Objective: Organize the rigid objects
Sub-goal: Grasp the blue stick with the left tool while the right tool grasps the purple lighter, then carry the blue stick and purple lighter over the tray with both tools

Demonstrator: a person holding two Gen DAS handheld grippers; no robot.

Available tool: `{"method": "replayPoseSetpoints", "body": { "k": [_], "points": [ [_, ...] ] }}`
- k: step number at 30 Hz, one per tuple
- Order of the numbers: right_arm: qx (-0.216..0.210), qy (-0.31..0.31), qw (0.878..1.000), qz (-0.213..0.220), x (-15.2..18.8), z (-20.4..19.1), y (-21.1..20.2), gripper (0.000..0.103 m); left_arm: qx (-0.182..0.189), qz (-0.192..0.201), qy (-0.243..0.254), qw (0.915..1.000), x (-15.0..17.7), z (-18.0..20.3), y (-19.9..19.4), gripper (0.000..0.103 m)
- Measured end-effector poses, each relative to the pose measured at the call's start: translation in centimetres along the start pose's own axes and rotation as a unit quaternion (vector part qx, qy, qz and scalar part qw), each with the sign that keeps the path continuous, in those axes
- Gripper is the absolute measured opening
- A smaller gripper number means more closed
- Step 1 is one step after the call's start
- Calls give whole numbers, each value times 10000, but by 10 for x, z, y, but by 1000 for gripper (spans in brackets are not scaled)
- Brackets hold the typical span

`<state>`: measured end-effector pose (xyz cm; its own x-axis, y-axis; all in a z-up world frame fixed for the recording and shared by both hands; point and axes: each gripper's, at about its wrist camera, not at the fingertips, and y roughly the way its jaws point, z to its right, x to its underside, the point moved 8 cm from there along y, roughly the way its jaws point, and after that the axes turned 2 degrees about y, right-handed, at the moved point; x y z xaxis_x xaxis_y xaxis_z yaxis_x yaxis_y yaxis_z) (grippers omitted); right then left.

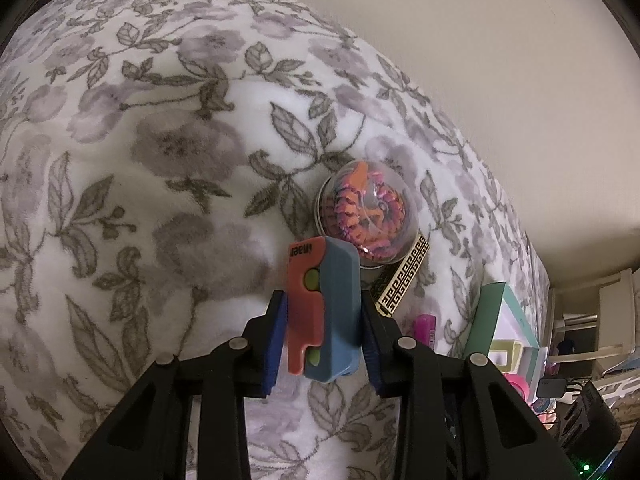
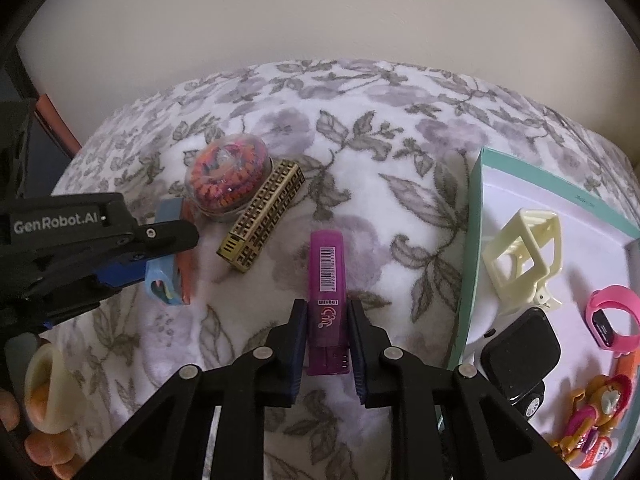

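On the floral blanket (image 2: 360, 184), both grippers are at the grasp step of the tidying work.

At the left, at about nine o'clock in the right wrist view, the left gripper (image 1: 324, 332) has its jaws clamped on a blue and orange toy (image 1: 324, 312), one pad on the orange side and one on the blue side. From its own camera, a clear dome with an orange coiled toy inside (image 1: 366, 214) lies at about one o'clock, touching the far end of the held toy, and a gold patterned clip (image 1: 400, 280) lies just beside the dome.

In the middle, the right gripper (image 2: 327, 344) has its jaws closed on the near end of a purple stick with a barcode (image 2: 327, 280). The stick lies on the blanket and points to twelve o'clock.

At the right, at about three o'clock, stands the teal box (image 2: 474, 240), which already holds a cream hair claw (image 2: 520, 256), a pink watch (image 2: 612, 320), a black toy car (image 2: 520, 352) and an orange figure (image 2: 592, 420).

I judge that the dome and the gold clip are not yet sorted. The next move probably calls for lifting both things straight up without pushing the dome, then carrying them to the box and letting go over a free place.
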<state>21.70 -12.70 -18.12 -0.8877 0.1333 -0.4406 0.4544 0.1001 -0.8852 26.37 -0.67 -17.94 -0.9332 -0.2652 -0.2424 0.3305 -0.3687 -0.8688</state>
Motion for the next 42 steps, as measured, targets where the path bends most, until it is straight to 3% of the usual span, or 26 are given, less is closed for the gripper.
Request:
{"method": "replayPoseSetpoints", "body": {
  "k": [10, 21, 31, 35, 42],
  "points": [
    [-272, 185, 9993, 170, -11, 1, -21, 21, 136, 349, -24, 9993, -14, 3, -29, 36],
    [-312, 490, 9931, 1014, -45, 19, -95, 21, 467, 781, 141, 9958, -30, 21, -73, 36],
    [127, 805, 9891, 1225, -52, 75, -131, 21, 835, 949, 482, 9908, -30, 62, -100, 36],
    [366, 1029, 9853, 1312, -50, 108, -146, 21, 1234, 809, 616, 9871, -21, 86, -101, 36],
    [825, 1474, 9755, 1410, -40, 165, -169, 21, 1422, 541, 948, 9838, 2, 123, -88, 36]
  ]
}}
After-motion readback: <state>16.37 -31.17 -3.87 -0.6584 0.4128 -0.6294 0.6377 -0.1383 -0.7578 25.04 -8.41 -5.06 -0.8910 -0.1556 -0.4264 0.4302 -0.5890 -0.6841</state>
